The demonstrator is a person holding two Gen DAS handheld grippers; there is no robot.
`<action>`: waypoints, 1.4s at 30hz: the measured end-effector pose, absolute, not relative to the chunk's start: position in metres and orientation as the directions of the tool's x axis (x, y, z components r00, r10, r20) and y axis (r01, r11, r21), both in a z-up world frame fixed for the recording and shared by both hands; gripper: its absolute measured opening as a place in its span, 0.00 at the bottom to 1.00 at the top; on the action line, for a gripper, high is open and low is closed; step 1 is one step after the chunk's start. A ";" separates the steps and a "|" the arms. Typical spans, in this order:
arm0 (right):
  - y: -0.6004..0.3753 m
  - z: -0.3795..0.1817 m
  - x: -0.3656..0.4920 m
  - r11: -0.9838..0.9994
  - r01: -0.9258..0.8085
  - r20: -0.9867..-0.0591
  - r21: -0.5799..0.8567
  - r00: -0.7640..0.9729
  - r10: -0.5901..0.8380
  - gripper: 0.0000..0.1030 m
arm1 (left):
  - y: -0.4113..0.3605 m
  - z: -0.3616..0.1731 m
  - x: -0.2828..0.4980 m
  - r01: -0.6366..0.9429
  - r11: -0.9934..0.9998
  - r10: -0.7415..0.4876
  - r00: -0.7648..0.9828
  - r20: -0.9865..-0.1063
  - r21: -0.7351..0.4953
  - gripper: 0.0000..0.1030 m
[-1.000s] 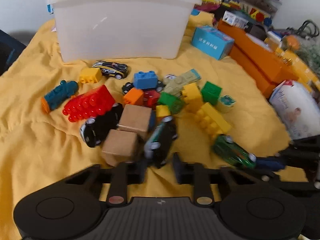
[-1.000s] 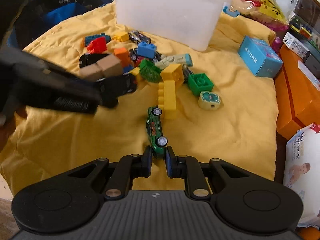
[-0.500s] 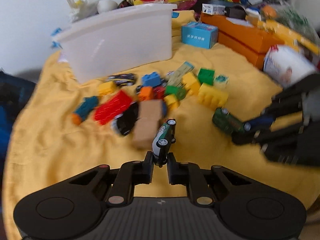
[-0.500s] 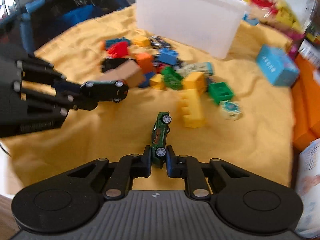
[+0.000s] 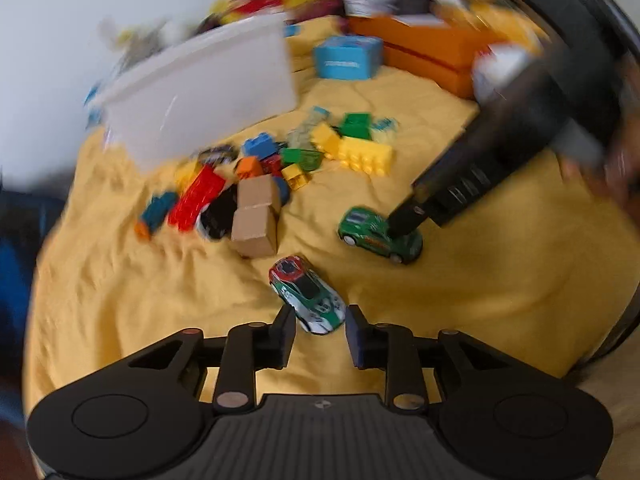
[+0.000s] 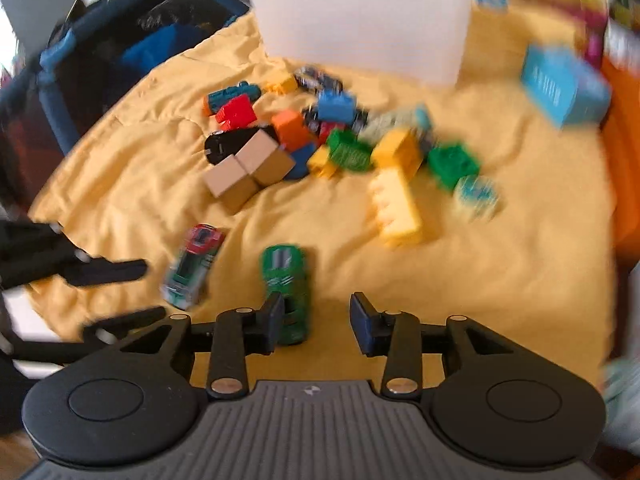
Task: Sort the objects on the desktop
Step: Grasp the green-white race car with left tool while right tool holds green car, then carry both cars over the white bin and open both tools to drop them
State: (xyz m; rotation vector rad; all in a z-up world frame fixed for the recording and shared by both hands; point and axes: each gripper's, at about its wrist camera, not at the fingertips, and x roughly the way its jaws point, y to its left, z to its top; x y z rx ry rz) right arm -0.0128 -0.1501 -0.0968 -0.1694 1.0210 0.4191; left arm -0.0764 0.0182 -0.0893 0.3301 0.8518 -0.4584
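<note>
Yellow cloth (image 5: 120,288) covers my worktop; both my fingers are spreading, angled down, toy cars lying loose between them.

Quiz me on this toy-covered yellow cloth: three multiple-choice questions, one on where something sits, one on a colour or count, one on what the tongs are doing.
1. Where is the white bin?
A) beyond the toy pile
B) beside the two cars
C) upon the orange box

2. How many cardboard cubes lie together?
A) one
B) two
C) four

3. Are the left tongs clamping the white-green-red car?
A) clamped tight
B) opening, car loose on the cloth
C) lifting it

Answers: 1 A, the bin stands past the blocks. 2 B, two brown cubes touch. 3 B, gaps show beside the car.
</note>
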 end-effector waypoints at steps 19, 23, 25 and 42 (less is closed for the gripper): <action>-0.112 -0.118 -0.035 0.782 -0.605 -0.835 -0.148 0.500 0.229 0.40 | 0.019 -0.114 -0.035 0.141 0.978 -0.205 0.481 -0.852 -0.156 0.45; -0.126 -0.121 -0.032 0.797 -0.599 -0.830 -0.081 0.483 0.279 0.37 | 0.015 -0.115 -0.036 0.132 0.986 -0.155 0.496 -0.854 -0.103 0.33; -0.128 -0.121 -0.032 0.793 -0.607 -0.828 -0.052 0.470 0.306 0.33 | 0.014 -0.115 -0.036 0.152 0.984 -0.157 0.494 -0.855 -0.093 0.32; -0.148 -0.006 0.048 0.895 -0.439 -0.680 -0.074 0.679 0.277 0.32 | 0.047 0.030 0.052 0.228 0.973 -0.198 0.773 -0.602 -0.027 0.32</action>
